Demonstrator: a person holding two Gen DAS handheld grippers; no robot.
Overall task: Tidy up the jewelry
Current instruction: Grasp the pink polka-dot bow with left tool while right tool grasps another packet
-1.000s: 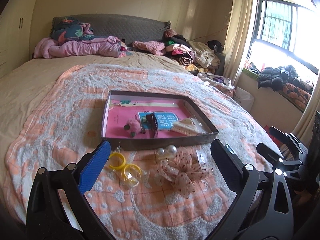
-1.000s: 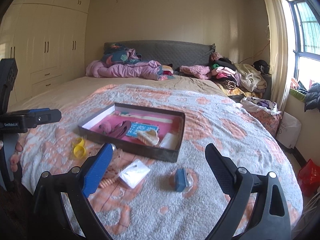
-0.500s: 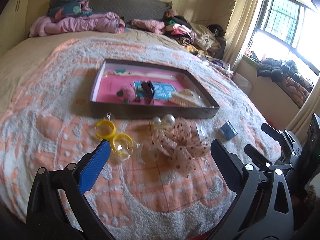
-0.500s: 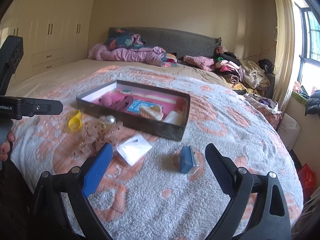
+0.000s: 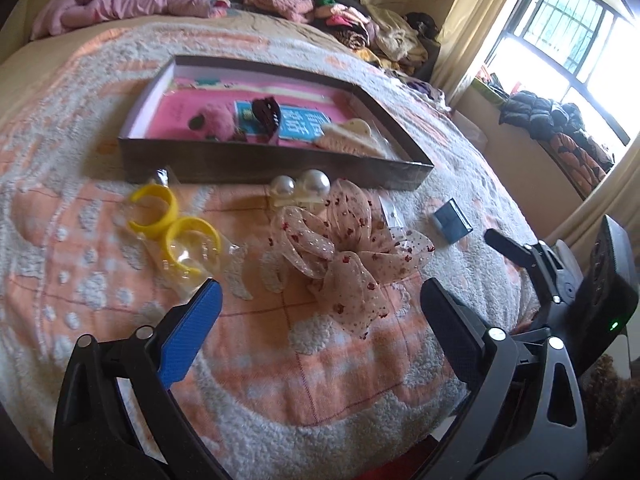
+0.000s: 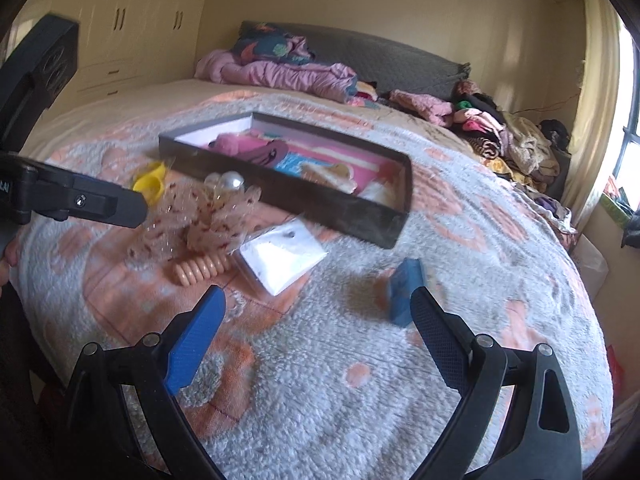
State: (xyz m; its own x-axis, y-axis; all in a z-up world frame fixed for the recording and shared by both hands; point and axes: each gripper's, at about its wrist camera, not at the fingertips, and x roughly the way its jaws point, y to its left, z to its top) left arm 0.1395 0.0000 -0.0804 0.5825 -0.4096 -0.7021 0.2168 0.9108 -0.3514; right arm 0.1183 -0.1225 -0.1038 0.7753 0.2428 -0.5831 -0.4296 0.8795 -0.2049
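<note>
Over the last second both tongs have come down and forward toward the bed's near edge; the left tongs (image 5: 316,328) now hang wide open just short of the bow (image 5: 344,248), with the yellow rings (image 5: 176,224) beside the blue finger (image 5: 188,340), where before these lay well ahead; the right tongs (image 6: 316,332), also wide open, have closed on the white packet (image 6: 280,260) and the blue box (image 6: 406,292), which now sits just beside the right finger; the tray (image 5: 276,170) looms larger in both views; a coil tie (image 6: 200,270) has come into sight.
</note>
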